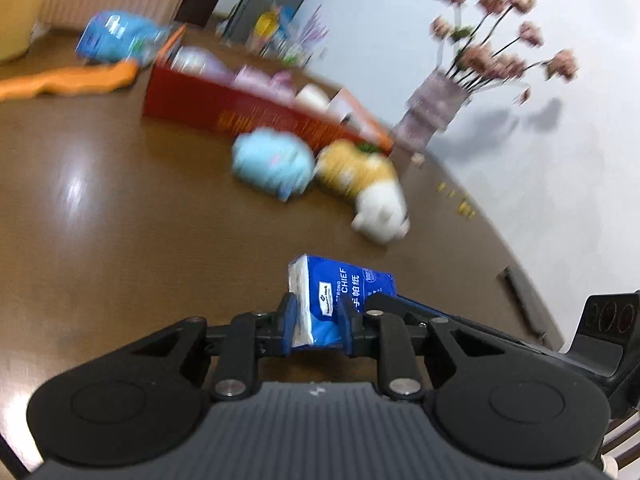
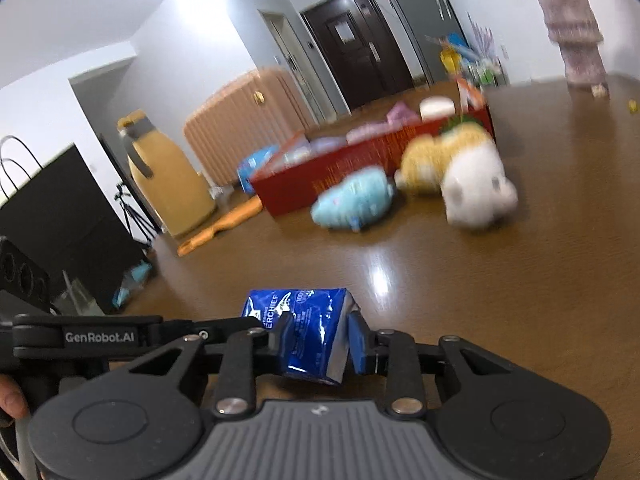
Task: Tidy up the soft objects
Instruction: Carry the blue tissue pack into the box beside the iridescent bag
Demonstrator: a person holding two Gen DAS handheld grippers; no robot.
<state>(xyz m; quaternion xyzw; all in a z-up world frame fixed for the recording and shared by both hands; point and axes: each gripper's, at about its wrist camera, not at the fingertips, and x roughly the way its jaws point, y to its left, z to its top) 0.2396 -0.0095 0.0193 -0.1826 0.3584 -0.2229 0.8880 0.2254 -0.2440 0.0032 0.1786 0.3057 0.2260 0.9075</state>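
Grippers left (image 1: 318,326) and right (image 2: 318,342) each pinch a tissue pack (image 1: 340,292) (image 2: 304,328).
Bare table (image 1: 120,220) lies before the box (image 1: 240,108); only right view shows the door (image 2: 360,44).

Brown wood-look counter (image 2: 520,300): smooth, glossy, w/ light glare. Blue tissue pack (image 2: 304,332): shiny crinkled plastic film; white paper edge visible in left view (image 1: 298,280). Pale-blue plush toy (image 2: 352,200) & yellow-white plush toy (image 2: 460,176): soft fuzzy cloth, matt. Long red box (image 2: 320,176): looks like cardboard. Fingers (image 2: 360,344): blue pads, matt; gripper bodies matt black plastic w/ metal pins.
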